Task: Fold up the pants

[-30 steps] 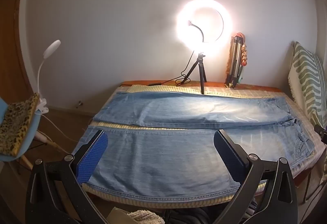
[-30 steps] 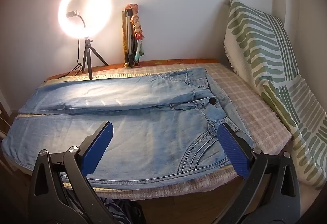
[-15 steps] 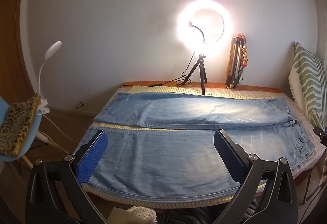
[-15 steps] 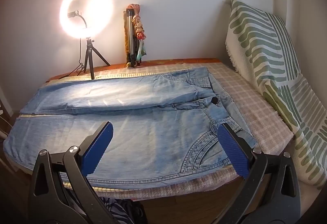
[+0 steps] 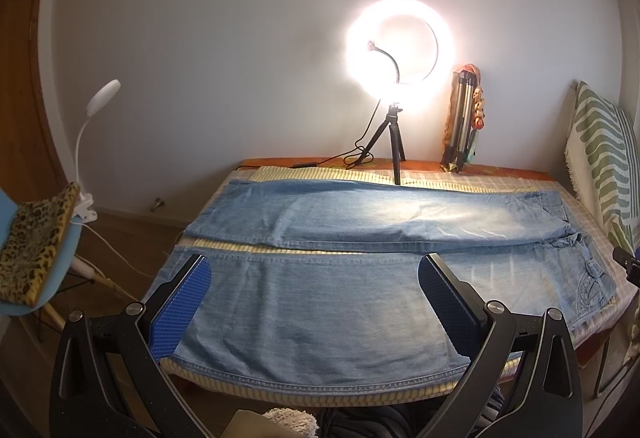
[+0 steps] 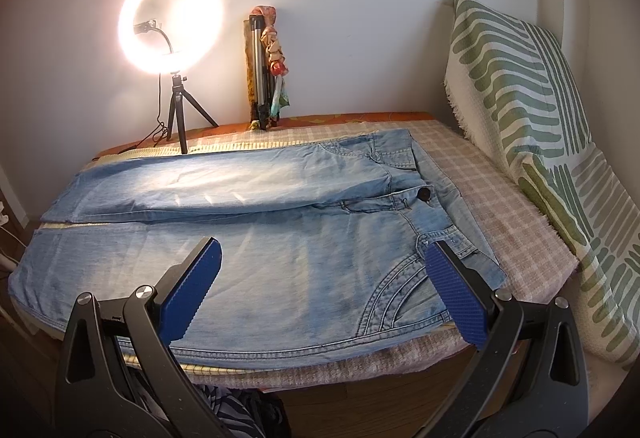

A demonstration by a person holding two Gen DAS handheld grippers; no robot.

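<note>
Jeans [image 5: 320, 302]: spread flat on the table [image 6: 500, 194], legs side by side, unfolded. Left gripper [image 5: 314, 284] and right gripper [image 6: 324, 262]: fingers spread wide, empty, apparently above the near leg. Step: approach. Next: pinch the near edge and fold it over.

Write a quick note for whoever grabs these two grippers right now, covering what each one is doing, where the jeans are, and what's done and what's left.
Left gripper: open, empty, above the near leg's lower part.
Right gripper: open, empty, above the near leg's hip and pocket.
Jeans: spread flat on the checked cloth, legs side by side with a narrow gap, waist toward the striped pillow, hems at the other end.
Done: jeans laid out flat.
Left: every fold; nothing is gripped yet.
</note>
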